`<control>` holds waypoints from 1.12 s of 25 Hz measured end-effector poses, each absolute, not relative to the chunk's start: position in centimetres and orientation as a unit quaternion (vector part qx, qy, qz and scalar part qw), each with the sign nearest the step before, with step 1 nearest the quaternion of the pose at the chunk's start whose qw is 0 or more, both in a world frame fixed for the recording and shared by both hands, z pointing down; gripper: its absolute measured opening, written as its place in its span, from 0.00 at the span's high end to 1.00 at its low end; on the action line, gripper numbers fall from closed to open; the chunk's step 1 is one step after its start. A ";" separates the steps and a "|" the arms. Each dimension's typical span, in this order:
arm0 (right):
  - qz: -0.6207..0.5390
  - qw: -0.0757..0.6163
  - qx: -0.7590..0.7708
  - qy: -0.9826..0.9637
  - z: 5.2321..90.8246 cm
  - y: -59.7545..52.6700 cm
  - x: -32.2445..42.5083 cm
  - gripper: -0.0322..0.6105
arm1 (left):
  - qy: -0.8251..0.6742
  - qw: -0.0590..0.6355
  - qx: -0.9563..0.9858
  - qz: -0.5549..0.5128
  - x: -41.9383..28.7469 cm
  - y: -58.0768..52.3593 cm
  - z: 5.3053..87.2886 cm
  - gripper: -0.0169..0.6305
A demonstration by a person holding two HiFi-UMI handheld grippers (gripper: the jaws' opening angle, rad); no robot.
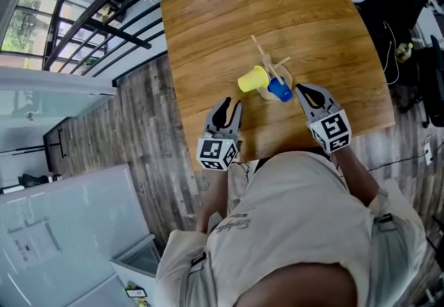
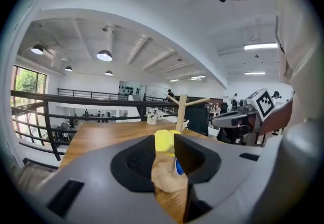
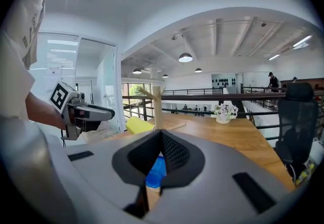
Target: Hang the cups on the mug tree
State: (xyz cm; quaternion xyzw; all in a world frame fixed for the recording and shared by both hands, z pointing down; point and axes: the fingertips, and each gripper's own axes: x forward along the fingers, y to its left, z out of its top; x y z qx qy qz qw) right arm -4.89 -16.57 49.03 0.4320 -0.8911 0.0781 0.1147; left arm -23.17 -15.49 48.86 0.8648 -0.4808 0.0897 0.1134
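Wood-grain tabletop (image 1: 291,28), tapered yellow cup (image 1: 252,80), blue cup (image 1: 280,90); left tool (image 1: 232,103) spread, right tool (image 1: 301,90) pressed together.

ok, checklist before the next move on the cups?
1) left gripper empty: ok, jaws apart with nothing between.
2) right gripper ready to grasp: not ok, it is shut.
3) yellow cup hung on a peg: cannot tell, it lies sideways beside the tree.
4) blue cup hung: cannot tell, it sits low by the tree.
5) Both grippers clear of the cups: ok.
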 end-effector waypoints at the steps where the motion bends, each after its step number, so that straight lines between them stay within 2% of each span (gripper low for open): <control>1: 0.072 0.109 0.431 -0.893 48.3 -16.6 -5.0 0.96 | -0.485 0.107 0.864 0.081 -23.3 -15.4 48.1 0.82; 3: 0.060 0.099 0.430 -0.895 46.8 -16.4 -5.2 0.96 | -0.491 0.100 0.863 0.064 -23.8 -15.1 46.6 0.90; 7: 0.037 0.079 0.427 -0.900 44.1 -16.0 -5.7 0.96 | -0.495 0.085 0.863 0.047 -24.4 -14.7 44.4 0.93; 28: -0.031 0.033 0.416 -0.908 35.6 -16.3 -6.3 0.96 | -0.522 0.030 0.851 0.043 -25.4 -13.0 38.5 0.94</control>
